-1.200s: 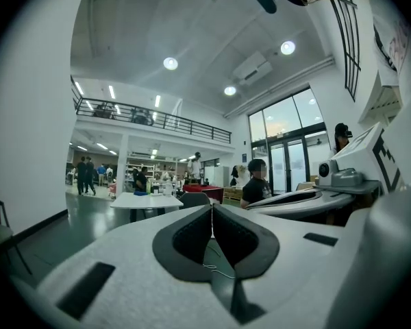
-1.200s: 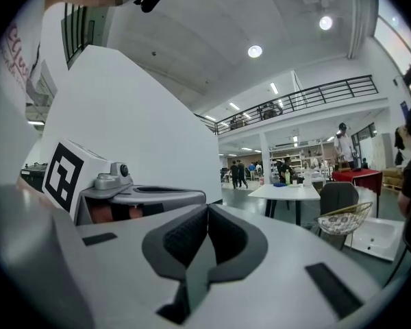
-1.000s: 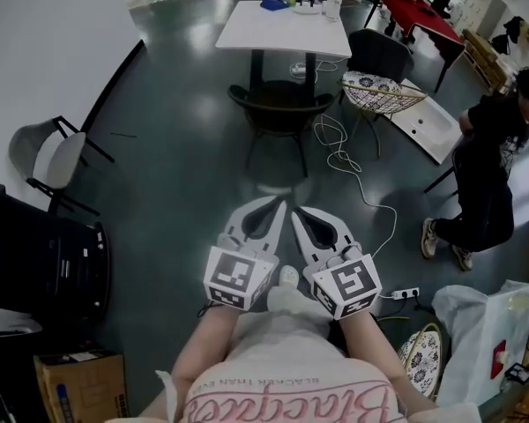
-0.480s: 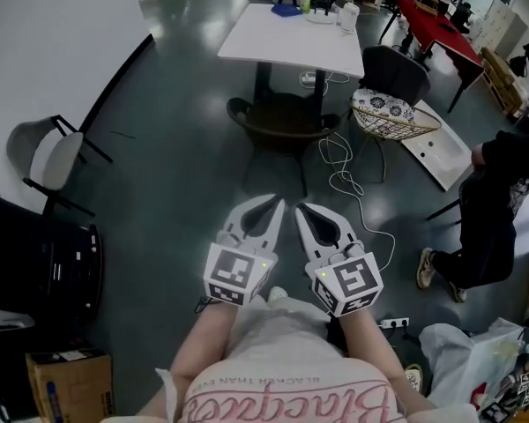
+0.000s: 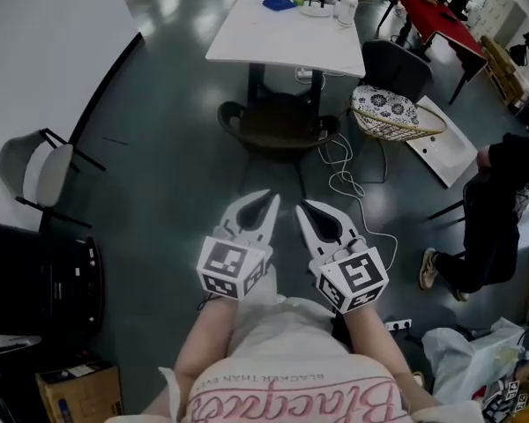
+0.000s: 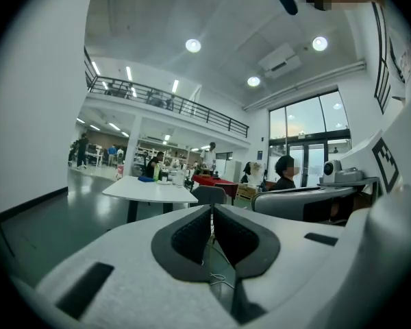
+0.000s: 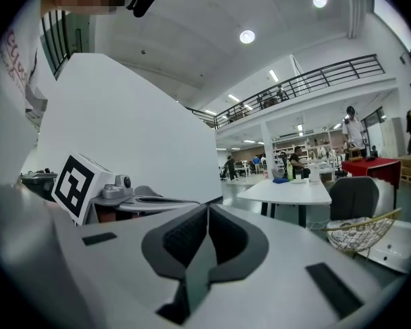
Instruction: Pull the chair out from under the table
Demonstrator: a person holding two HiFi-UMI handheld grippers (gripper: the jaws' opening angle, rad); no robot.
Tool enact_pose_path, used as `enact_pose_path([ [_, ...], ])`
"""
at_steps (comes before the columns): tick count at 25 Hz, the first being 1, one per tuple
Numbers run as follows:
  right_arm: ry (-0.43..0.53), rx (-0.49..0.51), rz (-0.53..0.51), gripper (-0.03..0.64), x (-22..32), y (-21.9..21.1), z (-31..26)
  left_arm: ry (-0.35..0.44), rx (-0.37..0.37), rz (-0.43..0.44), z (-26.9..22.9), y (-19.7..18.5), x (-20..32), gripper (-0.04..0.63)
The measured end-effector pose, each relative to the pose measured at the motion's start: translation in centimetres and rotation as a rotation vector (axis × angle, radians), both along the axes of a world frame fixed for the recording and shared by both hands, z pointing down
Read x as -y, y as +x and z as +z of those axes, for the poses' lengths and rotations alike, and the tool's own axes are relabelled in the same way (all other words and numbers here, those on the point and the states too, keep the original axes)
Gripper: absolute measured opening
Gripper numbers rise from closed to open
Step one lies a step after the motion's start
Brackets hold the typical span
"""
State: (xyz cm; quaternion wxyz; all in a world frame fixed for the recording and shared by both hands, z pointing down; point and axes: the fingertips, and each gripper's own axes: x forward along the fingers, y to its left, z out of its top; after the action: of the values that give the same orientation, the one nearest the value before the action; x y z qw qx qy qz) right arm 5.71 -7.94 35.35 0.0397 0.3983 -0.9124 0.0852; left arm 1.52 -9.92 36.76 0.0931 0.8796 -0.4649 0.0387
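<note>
A dark chair [image 5: 278, 127] is tucked under the near edge of a white square table [image 5: 286, 40] at the top centre of the head view. My left gripper [image 5: 271, 200] and right gripper [image 5: 301, 208] are held side by side above the grey floor, well short of the chair, both pointing at it. Both are shut with nothing between the jaws. In the left gripper view the left gripper [image 6: 212, 208] points toward the table [image 6: 151, 190]. In the right gripper view the right gripper [image 7: 207, 210] has the table [image 7: 291, 192] to its right.
A wire basket chair with a patterned cushion [image 5: 392, 113] and a dark grey chair [image 5: 395, 60] stand right of the table. A white cable [image 5: 348, 173] trails over the floor. A folding chair [image 5: 37, 170] and black case [image 5: 35, 280] sit left, a person [image 5: 498, 210] right.
Both grippers have travelled forward together toward the table and chair, which now look closer. The jaws stayed shut. The person at the right has shifted.
</note>
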Motion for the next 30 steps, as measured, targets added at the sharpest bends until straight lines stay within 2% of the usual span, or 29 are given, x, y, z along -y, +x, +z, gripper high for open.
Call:
enact_pose_path([
  [5,-0.039,-0.008,0.067,0.006,6.2,0.5,1.2,-0.048,-0.021,0.032,1.2,-0.4,6.1,0.008],
  [11,-0.077,-0.004,0.185,0.006,14.4,0.8,2.3,-0.11,0.028,0.054,2.9,-1.8,13.7,0.016],
  [17,-0.151,0.0,0.293,0.012,21.6,0.2,4.5,-0.185,0.068,0.04,5.6,-4.3,20.5,0.103],
  [19,-0.196,0.006,0.297,0.134,23.5,-0.4,5.6,-0.224,0.082,0.015,6.8,-5.3,22.4,0.104],
  [25,-0.362,-0.098,0.349,0.187,28.0,-0.3,12.5,-0.364,0.077,-0.06,11.7,-7.2,26.5,0.129],
  [30,-0.581,-0.07,0.505,0.21,29.4,2.0,19.7,-0.5,0.003,-0.132,16.2,-8.2,28.6,0.147],
])
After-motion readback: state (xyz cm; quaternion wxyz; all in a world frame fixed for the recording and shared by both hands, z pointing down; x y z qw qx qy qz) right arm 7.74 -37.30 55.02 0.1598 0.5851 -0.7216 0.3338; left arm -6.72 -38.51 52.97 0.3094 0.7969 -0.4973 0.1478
